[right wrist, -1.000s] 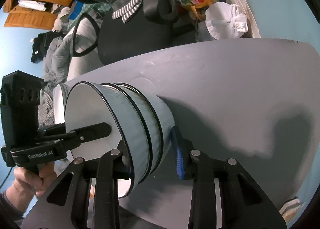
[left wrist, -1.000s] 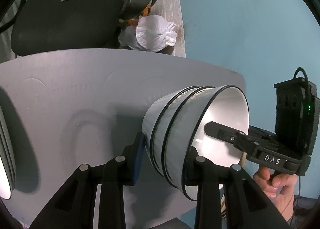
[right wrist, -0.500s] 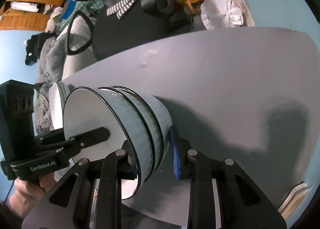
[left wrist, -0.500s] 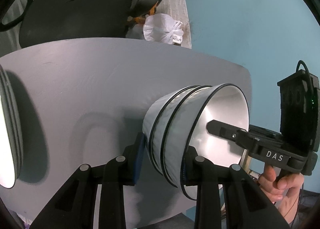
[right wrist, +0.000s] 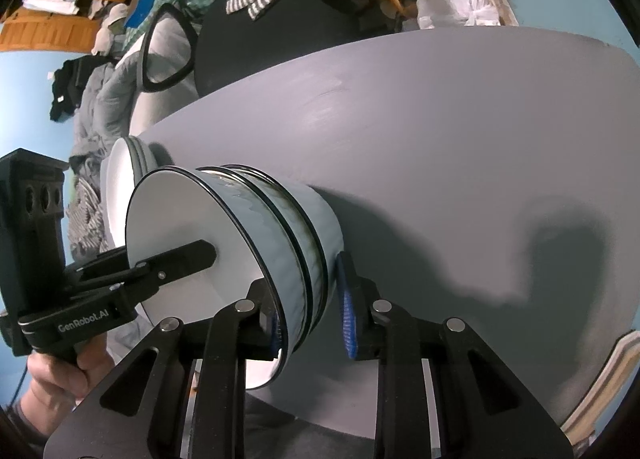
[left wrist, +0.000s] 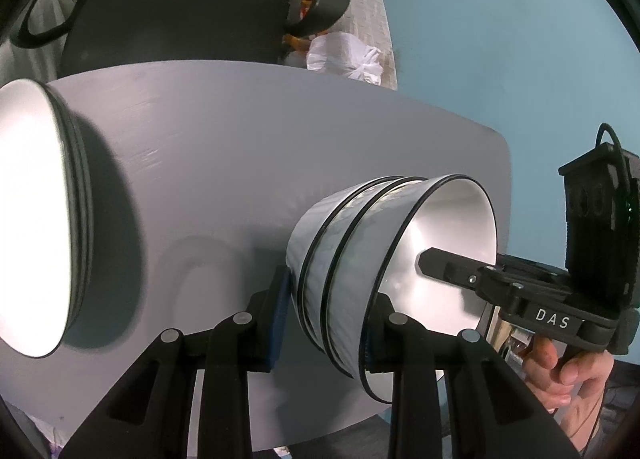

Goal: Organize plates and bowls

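I have both grippers angled steeply down over the grey bench. My left gripper is clamped on the near left wall of the stack of three nested bowls, and my right gripper pinches the opposite wall, its jaws closing on it. The bowls hang between them just above the bench. A stack of plates sits to the far left.
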### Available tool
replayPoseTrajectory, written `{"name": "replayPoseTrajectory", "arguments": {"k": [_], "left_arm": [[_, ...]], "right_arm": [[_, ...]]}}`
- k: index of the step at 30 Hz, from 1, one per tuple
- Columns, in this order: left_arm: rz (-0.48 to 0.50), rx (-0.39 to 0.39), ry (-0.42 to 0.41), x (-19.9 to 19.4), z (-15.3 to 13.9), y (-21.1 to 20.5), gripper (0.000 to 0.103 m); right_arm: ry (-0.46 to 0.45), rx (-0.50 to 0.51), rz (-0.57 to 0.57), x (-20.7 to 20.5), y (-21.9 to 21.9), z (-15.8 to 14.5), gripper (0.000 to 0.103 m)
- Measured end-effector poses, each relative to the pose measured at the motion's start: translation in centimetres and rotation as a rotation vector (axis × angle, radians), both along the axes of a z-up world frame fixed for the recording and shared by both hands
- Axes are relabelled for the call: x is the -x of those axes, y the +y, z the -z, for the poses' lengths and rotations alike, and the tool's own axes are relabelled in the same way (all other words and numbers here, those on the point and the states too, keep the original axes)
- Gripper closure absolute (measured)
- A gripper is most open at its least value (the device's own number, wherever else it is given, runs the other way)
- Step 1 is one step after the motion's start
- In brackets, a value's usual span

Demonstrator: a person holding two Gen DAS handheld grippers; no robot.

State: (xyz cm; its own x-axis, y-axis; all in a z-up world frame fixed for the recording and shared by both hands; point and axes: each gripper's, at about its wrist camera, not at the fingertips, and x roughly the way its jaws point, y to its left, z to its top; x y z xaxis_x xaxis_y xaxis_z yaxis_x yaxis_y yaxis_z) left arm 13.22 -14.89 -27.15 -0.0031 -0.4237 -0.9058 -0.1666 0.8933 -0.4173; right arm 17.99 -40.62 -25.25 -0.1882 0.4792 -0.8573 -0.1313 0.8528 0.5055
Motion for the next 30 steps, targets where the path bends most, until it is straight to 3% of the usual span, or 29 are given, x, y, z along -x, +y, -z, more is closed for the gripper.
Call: {"name": "replayPoseTrajectory", "arguments": {"k": [20,30], "left_arm": [[-0.067,0.008,-0.017,4.1,-1.1,5.8,0.075],[-0.112,0.002,-0.042,4.6,-3.5,9.2,0.075]], "right_arm": [[-0.046,0.023,-0.08,1.8,7.1,-1.9,0.08],[-0.063,0.012,-0.094,2.0,9.7,-3.0,0.081]]}}
